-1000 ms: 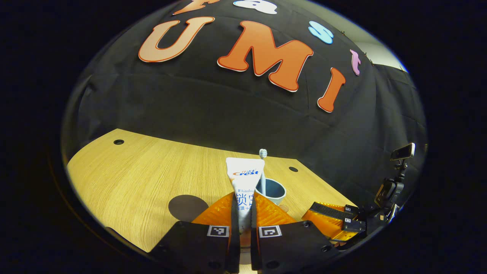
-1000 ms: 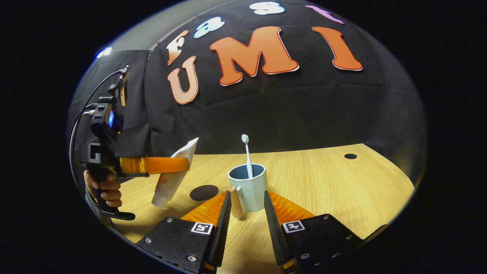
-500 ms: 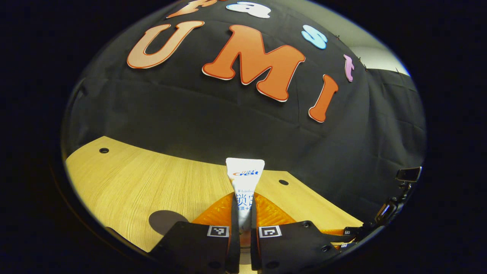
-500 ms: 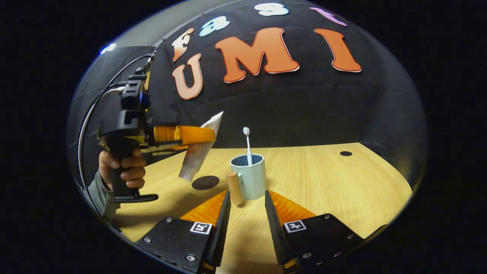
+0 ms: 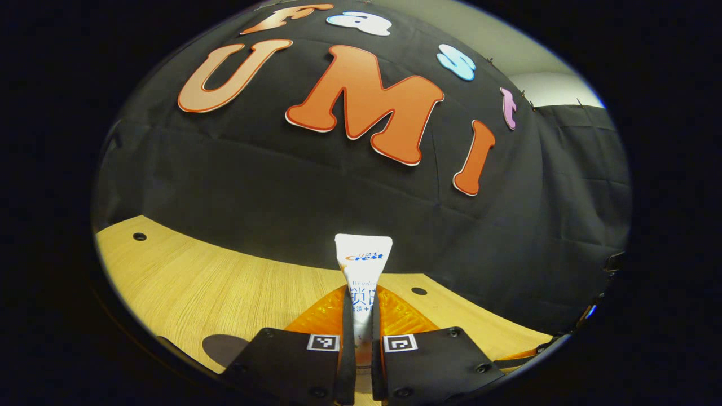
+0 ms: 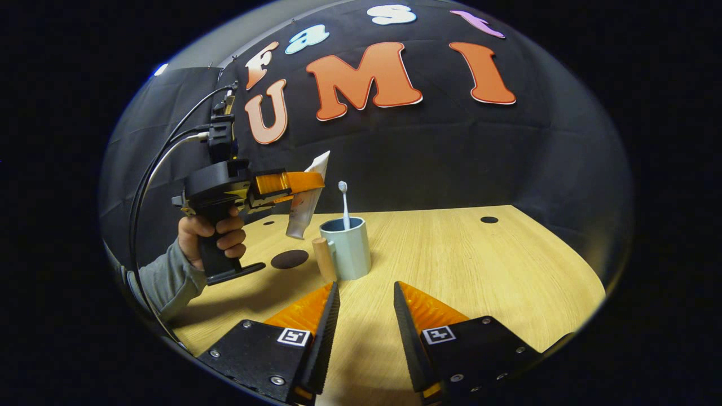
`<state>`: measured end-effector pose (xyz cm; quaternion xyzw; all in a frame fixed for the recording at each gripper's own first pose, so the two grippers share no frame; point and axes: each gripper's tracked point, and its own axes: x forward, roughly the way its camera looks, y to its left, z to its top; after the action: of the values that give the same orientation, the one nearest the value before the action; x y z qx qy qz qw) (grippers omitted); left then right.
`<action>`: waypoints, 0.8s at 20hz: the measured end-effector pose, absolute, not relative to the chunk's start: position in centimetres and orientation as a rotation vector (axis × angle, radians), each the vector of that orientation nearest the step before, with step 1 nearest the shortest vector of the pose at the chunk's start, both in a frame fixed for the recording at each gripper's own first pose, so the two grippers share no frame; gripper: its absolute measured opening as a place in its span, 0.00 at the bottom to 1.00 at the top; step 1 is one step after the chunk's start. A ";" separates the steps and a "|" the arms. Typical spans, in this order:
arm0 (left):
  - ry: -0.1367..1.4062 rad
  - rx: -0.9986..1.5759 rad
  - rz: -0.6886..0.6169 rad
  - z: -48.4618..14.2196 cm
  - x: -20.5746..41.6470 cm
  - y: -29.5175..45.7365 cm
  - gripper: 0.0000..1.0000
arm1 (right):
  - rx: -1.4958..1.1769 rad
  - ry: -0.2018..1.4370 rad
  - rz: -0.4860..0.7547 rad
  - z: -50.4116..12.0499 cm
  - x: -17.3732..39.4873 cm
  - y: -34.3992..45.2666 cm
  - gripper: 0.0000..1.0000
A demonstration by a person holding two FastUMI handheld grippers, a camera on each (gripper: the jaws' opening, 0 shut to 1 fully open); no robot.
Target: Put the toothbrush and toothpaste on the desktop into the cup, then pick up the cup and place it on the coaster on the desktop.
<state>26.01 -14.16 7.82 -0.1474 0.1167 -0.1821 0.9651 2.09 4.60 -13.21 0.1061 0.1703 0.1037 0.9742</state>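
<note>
Wooden desktop (image 6: 479, 265) carries the cup (image 6: 350, 254) (toothbrush inside) and a dark coaster (image 6: 289, 259)

A: In the left gripper view, the lower part of the toothpaste (image 5: 361, 270) is hidden between the fingers (image 5: 321, 324) of the left gripper (image 5: 361, 316). The coaster (image 5: 223, 348) is cut at the bottom edge.

B: In the right gripper view, the toothbrush (image 6: 344, 203) handle disappears inside the cup (image 6: 347, 248). The sleeve (image 6: 161, 282) is cut at the edge. If the toothpaste cap is over the cup, I cannot tell.
</note>
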 end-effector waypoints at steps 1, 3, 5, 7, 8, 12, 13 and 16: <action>0.221 -0.298 -0.372 8.0 26.4 -14.3 0.14 | 0.211 0.346 0.199 -13.4 1.9 4.2 0.58; 0.203 -0.284 -0.372 7.9 27.1 -14.9 0.14 | 0.208 0.353 0.182 -13.5 1.8 3.9 0.59; 0.203 -0.292 -0.373 7.4 27.3 -15.3 0.14 | 0.207 0.354 0.172 -13.3 1.6 3.7 0.59; 0.198 -0.306 -0.373 7.2 27.6 -15.8 0.14 | 0.210 0.351 0.165 -13.3 1.5 3.5 0.59; 0.189 -0.308 -0.367 7.3 27.8 -15.8 0.14 | 0.210 0.352 0.161 -13.3 1.4 3.4 0.59; 0.157 -0.310 -0.357 7.8 28.4 -15.7 0.14 | 0.203 0.356 0.159 -13.6 1.2 3.4 0.59; 0.145 -0.315 -0.360 8.2 28.5 -15.8 0.14 | 0.202 0.357 0.159 -13.7 1.2 3.4 0.59; 0.102 -0.314 -0.354 9.0 29.1 -15.7 0.14 | 0.206 0.359 0.165 -13.8 1.0 3.6 0.59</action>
<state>29.08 -15.74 9.00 -0.1556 0.0504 -0.1751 0.9709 1.05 3.56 -13.84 0.1023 0.1778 0.0817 0.9753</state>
